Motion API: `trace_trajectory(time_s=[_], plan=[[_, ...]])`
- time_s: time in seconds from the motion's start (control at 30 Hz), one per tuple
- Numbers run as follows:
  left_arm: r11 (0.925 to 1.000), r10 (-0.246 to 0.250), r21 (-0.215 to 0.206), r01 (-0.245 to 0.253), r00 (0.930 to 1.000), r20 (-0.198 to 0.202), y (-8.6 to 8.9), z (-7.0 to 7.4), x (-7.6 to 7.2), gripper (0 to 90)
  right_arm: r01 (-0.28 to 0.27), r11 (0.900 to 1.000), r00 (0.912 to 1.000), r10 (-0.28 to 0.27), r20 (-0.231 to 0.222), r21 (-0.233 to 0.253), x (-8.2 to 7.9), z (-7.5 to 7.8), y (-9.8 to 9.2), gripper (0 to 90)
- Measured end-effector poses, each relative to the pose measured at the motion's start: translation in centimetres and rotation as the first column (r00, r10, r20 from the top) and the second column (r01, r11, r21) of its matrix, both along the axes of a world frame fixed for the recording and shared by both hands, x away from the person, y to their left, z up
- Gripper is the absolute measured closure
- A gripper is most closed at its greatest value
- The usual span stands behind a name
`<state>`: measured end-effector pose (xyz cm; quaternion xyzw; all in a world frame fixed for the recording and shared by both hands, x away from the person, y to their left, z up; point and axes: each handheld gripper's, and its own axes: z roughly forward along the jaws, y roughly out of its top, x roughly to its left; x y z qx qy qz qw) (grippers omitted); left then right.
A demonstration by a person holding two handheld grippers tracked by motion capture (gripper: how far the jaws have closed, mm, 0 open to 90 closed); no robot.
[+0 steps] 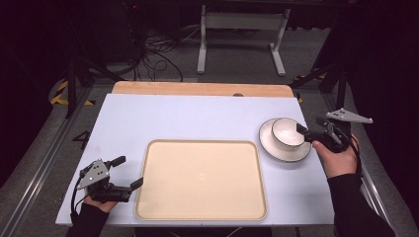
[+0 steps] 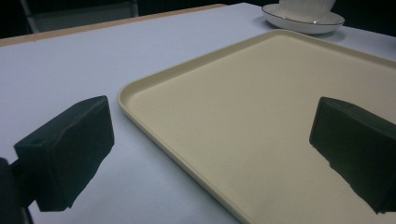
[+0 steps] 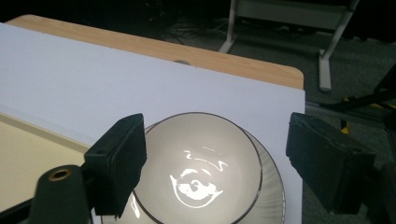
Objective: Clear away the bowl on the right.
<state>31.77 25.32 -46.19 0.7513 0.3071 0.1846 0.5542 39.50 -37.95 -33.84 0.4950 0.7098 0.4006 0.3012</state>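
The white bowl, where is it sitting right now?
In the high view the bowl sits on a saucer, right of the tray, at the right gripper.

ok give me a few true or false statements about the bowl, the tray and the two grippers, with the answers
1. The bowl sits on a saucer. True.
2. The tray holds a spoon. False: nothing lies on it.
3. The right gripper is open, one finger over the bowl's rim. True.
4. The left gripper is clamped on the tray's edge. False: it is open, its fingers apart beside the tray's left edge.
5. The bowl stands left of the tray. False: it stands to its right.
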Motion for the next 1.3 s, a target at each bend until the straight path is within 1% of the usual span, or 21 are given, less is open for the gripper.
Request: trace_trajectory(time_s=[0.07, 0.13, 0.17, 0.23, 0.37, 0.4, 0.43, 0.6, 0.63, 0.67, 0.77, 0.83, 0.87, 0.9, 1.03, 1.07, 1.17, 1.23, 1.27, 1.3], plan=[[1.0000, 0.000, 0.001, 0.000, 1.0000, -0.001, 0.0, 0.0, 0.0, 0.6, 0.012, 1.000, 0.9997, -0.012, -0.019, -0.018, 0.4, 0.1, 0.0, 21.8], [1.0000, -0.002, 0.005, 0.002, 1.0000, -0.002, 0.0, 0.0, 0.0, 0.7, 0.023, 1.000, 0.9987, -0.024, -0.046, -0.021, 0.7, 0.2, 0.0, 22.2], [1.0000, -0.005, 0.005, 0.005, 1.0000, -0.008, 0.0, 0.0, 0.0, 0.9, 0.040, 0.999, 0.9969, -0.042, -0.066, -0.024, 0.9, 0.3, 0.0, 22.3], [0.9999, -0.008, 0.008, 0.008, 0.9999, -0.007, 0.0, 0.0, 0.0, 1.1, 0.052, 0.998, 0.9943, -0.053, -0.093, -0.022, 1.2, 0.3, 0.0, 22.7], [1.0000, -0.006, 0.001, 0.006, 0.9999, -0.010, 0.0, 0.0, 0.0, 1.1, 0.071, 0.997, 0.9873, -0.076, -0.139, -0.041, 1.8, 0.4, 0.0, 23.4], [1.0000, -0.007, 0.005, 0.007, 1.0000, -0.006, 0.0, 0.0, 0.0, 1.1, 0.074, 0.996, 0.9862, -0.080, -0.145, -0.046, 1.9, 0.5, 0.0, 23.4], [1.0000, -0.006, 0.004, 0.006, 0.9999, -0.010, 0.0, 0.0, 0.0, 1.1, 0.081, 0.995, 0.9834, -0.088, -0.159, -0.052, 2.1, 0.5, 0.0, 23.6], [1.0000, -0.006, 0.004, 0.006, 0.9999, -0.011, 0.0, 0.0, 0.0, 1.2, 0.082, 0.994, 0.9794, -0.095, -0.178, -0.077, 2.8, 0.8, 0.2, 24.7], [1.0000, -0.005, 0.001, 0.005, 0.9999, -0.009, 0.0, 0.0, 0.0, 1.2, 0.087, 0.993, 0.9776, -0.101, -0.185, -0.084, 2.9, 0.9, 0.2, 25.1], [1.0000, -0.006, 0.000, 0.006, 0.9999, -0.010, 0.0, 0.0, 0.0, 1.2, 0.083, 0.993, 0.9760, -0.099, -0.194, -0.088, 3.0, 0.9, 0.3, 26.7], [1.0000, -0.007, 0.002, 0.007, 0.9999, -0.010, 0.0, 0.0, 0.0, 1.2, 0.079, 0.992, 0.9708, -0.098, -0.219, -0.095, 3.5, 0.8, 0.3, 27.8], [1.0000, -0.006, 0.003, 0.006, 0.9999, -0.012, 0.0, 0.0, 0.0, 1.2, 0.086, 0.990, 0.9654, -0.110, -0.236, -0.111, 3.9, 0.7, 0.3, 28.2], [1.0000, -0.006, 0.003, 0.006, 0.9999, -0.012, 0.0, 0.0, 0.0, 1.2, 0.086, 0.990, 0.9654, -0.110, -0.236, -0.111, 3.9, 0.7, 0.3, 28.2], [1.0000, -0.006, 0.007, 0.006, 0.9999, -0.010, 0.0, 0.0, 0.0, 1.2, 0.093, 0.989, 0.9596, -0.120, -0.255, -0.115, 4.4, 0.6, 0.3, 28.4], [1.0000, -0.004, 0.002, 0.004, 0.9999, -0.012, 0.0, 0.0, 0.0, 1.2, 0.093, 0.987, 0.9488, -0.129, -0.289, -0.133, 5.1, 0.4, 0.3, 31.7], [1.0000, -0.004, 0.002, 0.004, 0.9999, -0.012, 0.0, 0.0, 0.0, 1.3, 0.089, 0.987, 0.9435, -0.127, -0.306, -0.137, 5.4, 0.3, 0.2, 31.8], [1.0000, -0.007, 0.003, 0.007, 0.9999, -0.011, 0.0, 0.0, 0.0, 1.2, 0.095, 0.987, 0.9290, -0.134, -0.345, -0.128, 5.7, 0.0, 0.0, 34.5], [1.0000, -0.008, 0.005, 0.008, 0.9999, -0.010, 0.0, 0.0, 0.0, 1.3, 0.091, 0.986, 0.9218, -0.135, -0.363, -0.136, 6.0, -0.3, -0.1, 37.0], [0.9999, -0.010, 0.008, 0.010, 0.9999, -0.008, 0.0, 0.0, 0.1, 1.4, 0.092, 0.986, 0.9160, -0.139, -0.376, -0.140, 6.1, -0.4, -0.2, 38.4], [0.9999, -0.011, 0.006, 0.011, 0.9999, -0.010, 0.0, 0.0, 0.0, 1.8, 0.090, 0.986, 0.9132, -0.138, -0.383, -0.142, 6.3, -0.5, -0.3, 39.3]])
